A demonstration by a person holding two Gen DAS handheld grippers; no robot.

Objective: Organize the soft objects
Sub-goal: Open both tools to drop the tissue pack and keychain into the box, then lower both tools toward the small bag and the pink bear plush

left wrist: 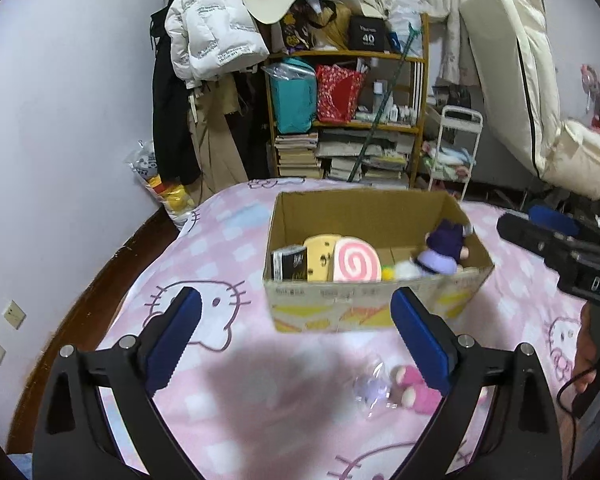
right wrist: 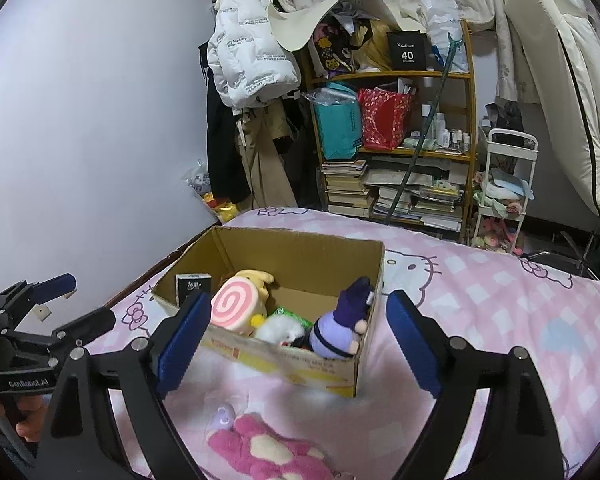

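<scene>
**Observer:** Where do things stand with the box?

**Me:** The cardboard box [right wrist: 300,320] sits on the bed [right wrist: 500,320], and I place everything from it. Inside, toward its left wall, a pink swirl cushion [right wrist: 236,306] leans against a yellow plush [right wrist: 256,278]; at its right wall a purple doll [right wrist: 340,328] slumps against the cardboard, likely because it was dropped in rather than set down. A white fluffy toy [right wrist: 280,330] lies between them.

**Observer:** And your claws?

**Me:** My left claw [left wrist: 296,340] is spread wide with nothing between its pads, just short of the box's near wall. My right claw [right wrist: 298,344] is equally wide and empty, also on the near side.

**Observer:** What's left?

**Me:** A pink plush [right wrist: 268,452] lies on the bed in front of the box, beside a small lilac trinket [right wrist: 222,418]. I judge those go in next, so I hold both claws open, ready to come down on them
</scene>
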